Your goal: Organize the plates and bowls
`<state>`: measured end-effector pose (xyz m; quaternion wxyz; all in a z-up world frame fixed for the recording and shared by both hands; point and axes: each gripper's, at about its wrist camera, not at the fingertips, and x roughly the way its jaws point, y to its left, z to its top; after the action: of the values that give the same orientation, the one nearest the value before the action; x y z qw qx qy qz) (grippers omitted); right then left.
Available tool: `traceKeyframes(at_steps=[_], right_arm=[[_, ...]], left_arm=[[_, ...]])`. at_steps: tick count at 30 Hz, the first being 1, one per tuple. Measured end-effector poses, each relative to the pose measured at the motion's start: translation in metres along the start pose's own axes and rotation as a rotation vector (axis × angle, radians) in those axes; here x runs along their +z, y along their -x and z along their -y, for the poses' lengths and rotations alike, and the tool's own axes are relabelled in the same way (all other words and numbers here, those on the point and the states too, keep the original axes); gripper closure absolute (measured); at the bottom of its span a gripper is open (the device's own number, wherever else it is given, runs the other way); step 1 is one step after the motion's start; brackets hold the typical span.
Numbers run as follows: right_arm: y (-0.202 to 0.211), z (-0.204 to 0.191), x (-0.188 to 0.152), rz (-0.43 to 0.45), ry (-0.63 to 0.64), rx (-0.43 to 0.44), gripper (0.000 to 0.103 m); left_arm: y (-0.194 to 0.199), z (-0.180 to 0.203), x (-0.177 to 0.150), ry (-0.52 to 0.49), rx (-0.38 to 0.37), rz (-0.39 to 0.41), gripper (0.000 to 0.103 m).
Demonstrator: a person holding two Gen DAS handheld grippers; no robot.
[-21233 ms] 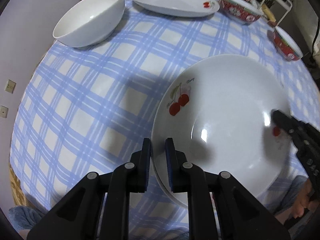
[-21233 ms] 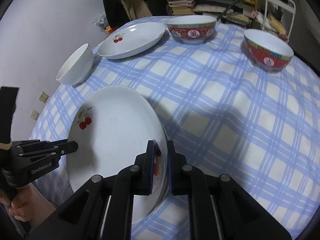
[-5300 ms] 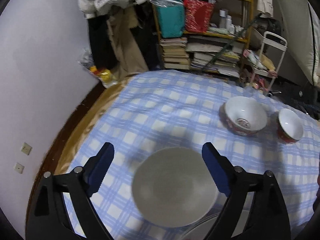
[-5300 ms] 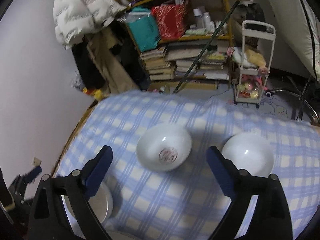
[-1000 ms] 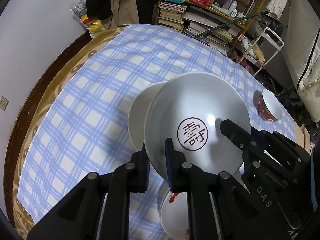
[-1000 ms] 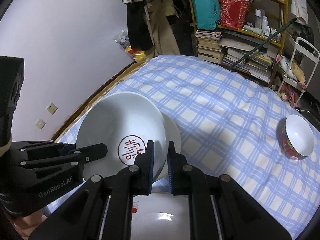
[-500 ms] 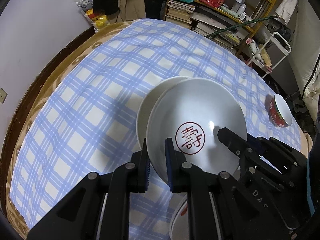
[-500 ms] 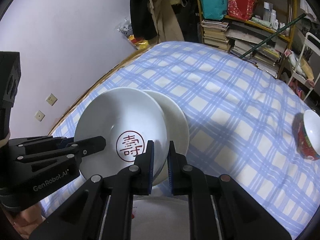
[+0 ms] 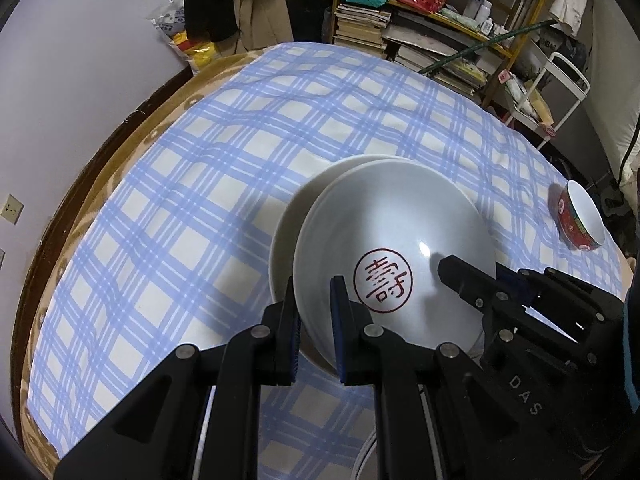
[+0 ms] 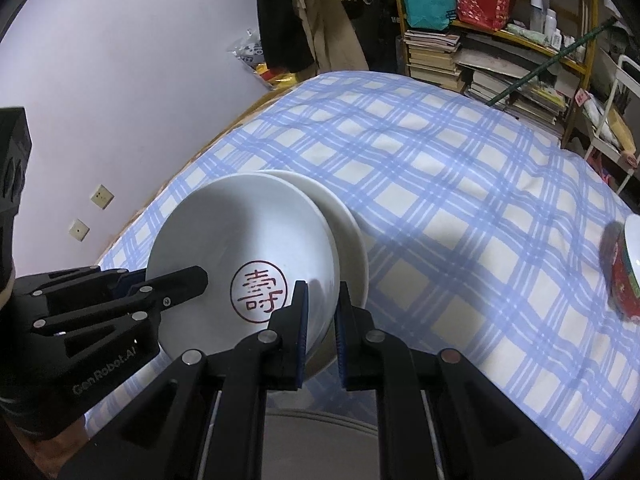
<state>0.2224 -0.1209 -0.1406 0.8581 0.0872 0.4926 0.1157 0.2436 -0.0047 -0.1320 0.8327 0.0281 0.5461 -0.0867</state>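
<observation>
Two black tongs, left and right, are pinched on one white seal-marked bowl. It is held over a plain white bowl on the blue-checked surface.

Round table under a blue-checked cloth; white bowl at frame centre, red-patterned bowl resting far right.

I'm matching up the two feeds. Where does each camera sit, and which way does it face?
Left wrist: on the left gripper, looking steeply down its fingers at the marked bowl; the right gripper shows.
Right wrist: on the right gripper, angled down at the same bowl; the left gripper shows.
Shared: that bowl, the plain bowl beneath, the checked cloth.
</observation>
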Motion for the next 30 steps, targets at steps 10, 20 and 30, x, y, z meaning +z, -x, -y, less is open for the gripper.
traceKeyframes(at_steps=[10, 20, 30], right_arm=[[-0.0032, -0.0035, 0.0026, 0.018, 0.056, -0.027, 0.089], [-0.0037, -0.0055, 0.004, 0.044, 0.091, -0.055, 0.089], [-0.0027, -0.0056, 0.0045, 0.055, 0.1, -0.076, 0.089]], left_arm=[[-0.0008, 0.0011, -0.0006, 0.008, 0.032, 0.044, 0.089], [-0.0012, -0.005, 0.0036, 0.023, -0.01, 0.022, 0.09], [-0.001, -0.0015, 0.0021, 0.01, 0.007, 0.023, 0.09]])
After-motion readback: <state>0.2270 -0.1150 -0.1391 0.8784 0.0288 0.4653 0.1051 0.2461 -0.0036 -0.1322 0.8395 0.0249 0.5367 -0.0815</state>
